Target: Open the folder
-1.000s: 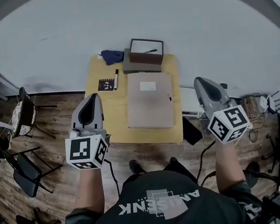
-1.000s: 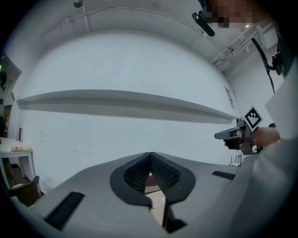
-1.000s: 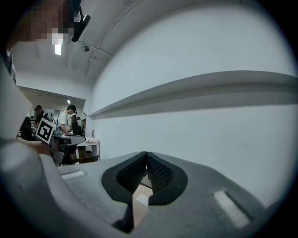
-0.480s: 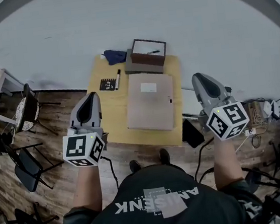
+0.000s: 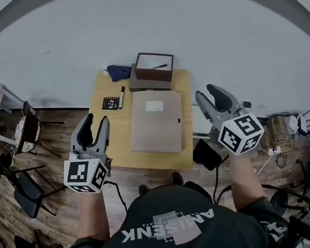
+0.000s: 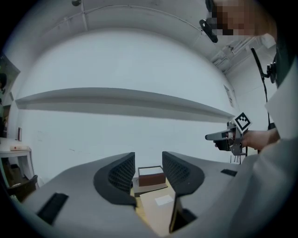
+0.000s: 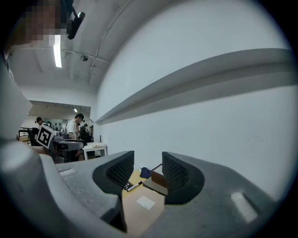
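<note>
The beige folder [image 5: 156,120] lies closed on the yellow table [image 5: 112,138], a white label near its far end. Both grippers hang in the air short of the table, apart from the folder. My left gripper [image 5: 97,120] is off the table's left front corner, and its jaws have just been opening with nothing between them. My right gripper [image 5: 207,92] is off the table's right edge; its jaws have also just been opening and are empty. Past the open left gripper [image 6: 148,160] I see the folder [image 6: 158,209]. The right gripper [image 7: 148,160] looks along the folder [image 7: 142,209] too.
At the table's far edge stands a brown box [image 5: 153,67] with a pen in it, beside a blue cloth [image 5: 118,71]. A marker [image 5: 122,96] and a black card [image 5: 111,103] lie left of the folder. Chairs [image 5: 28,187] stand left, cables [image 5: 279,128] right.
Both grippers' jaws went from shut to open. Both hands shifted slightly, and the table now sits further left in the head view.
</note>
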The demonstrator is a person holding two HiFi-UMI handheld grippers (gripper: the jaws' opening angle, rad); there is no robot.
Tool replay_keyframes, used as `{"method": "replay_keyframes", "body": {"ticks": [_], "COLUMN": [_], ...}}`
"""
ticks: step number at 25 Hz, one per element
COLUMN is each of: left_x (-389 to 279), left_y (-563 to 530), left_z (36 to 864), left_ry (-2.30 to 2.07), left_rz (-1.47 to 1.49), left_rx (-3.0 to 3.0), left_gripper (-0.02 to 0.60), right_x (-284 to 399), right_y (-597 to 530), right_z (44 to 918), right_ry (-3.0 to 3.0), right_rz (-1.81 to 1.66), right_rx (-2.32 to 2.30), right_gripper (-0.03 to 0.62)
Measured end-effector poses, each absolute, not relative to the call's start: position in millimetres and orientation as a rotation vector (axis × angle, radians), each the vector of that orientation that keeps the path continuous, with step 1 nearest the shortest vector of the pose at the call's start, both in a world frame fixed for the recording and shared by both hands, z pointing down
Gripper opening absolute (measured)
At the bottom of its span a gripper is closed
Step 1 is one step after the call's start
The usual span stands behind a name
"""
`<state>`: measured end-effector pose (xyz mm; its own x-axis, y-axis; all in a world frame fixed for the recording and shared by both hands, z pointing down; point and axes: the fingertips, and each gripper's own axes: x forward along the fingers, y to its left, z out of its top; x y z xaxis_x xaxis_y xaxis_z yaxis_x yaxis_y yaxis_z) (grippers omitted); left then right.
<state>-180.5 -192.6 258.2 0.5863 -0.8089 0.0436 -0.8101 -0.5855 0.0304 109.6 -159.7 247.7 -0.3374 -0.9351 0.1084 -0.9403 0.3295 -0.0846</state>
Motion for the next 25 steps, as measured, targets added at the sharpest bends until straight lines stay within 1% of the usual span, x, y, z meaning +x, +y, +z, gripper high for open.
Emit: {"method": "replay_keyframes", "body": {"ticks": [2, 3, 4, 12, 15, 25], "left_x": [-176.3, -175.7, -175.8, -166.3, -167.1, -147.0], "left_y": [-192.6, -192.8, -192.8, -193.2, -194.3, -184.7], "left_z": [261.3, 263.7, 266.5, 295.3, 314.9, 410.2], "left_ry": [-1.422, -1.437, -1.451, -1.424, -1.412, -1.371], "left_rz": [0.055, 0.063, 0.077, 0.165, 0.213, 0.640], "left_rx": [2.771, 2.770, 2.766, 2.748, 2.717, 2.686], "left_gripper": [0.199, 0.229, 0.242, 0.270, 0.270, 0.270], "right_x": [114.3, 117.0, 119.2, 133.7, 135.8, 140.0], "right_y": [-162.4, -163.2, -164.1, -177.6, -182.8, -191.2], "right_z": [252.8, 255.2, 257.6, 288.3, 304.5, 398.1], "right_ry": [-2.527, -2.523, -2.521, -2.505, -2.493, -2.426], "right_rz": [0.227, 0.234, 0.243, 0.347, 0.399, 0.777], "right_rx": [1.774, 1.774, 1.774, 1.747, 1.719, 1.614], "right_gripper": [0.203, 0.212, 0.213, 0.238, 0.239, 0.239]}}
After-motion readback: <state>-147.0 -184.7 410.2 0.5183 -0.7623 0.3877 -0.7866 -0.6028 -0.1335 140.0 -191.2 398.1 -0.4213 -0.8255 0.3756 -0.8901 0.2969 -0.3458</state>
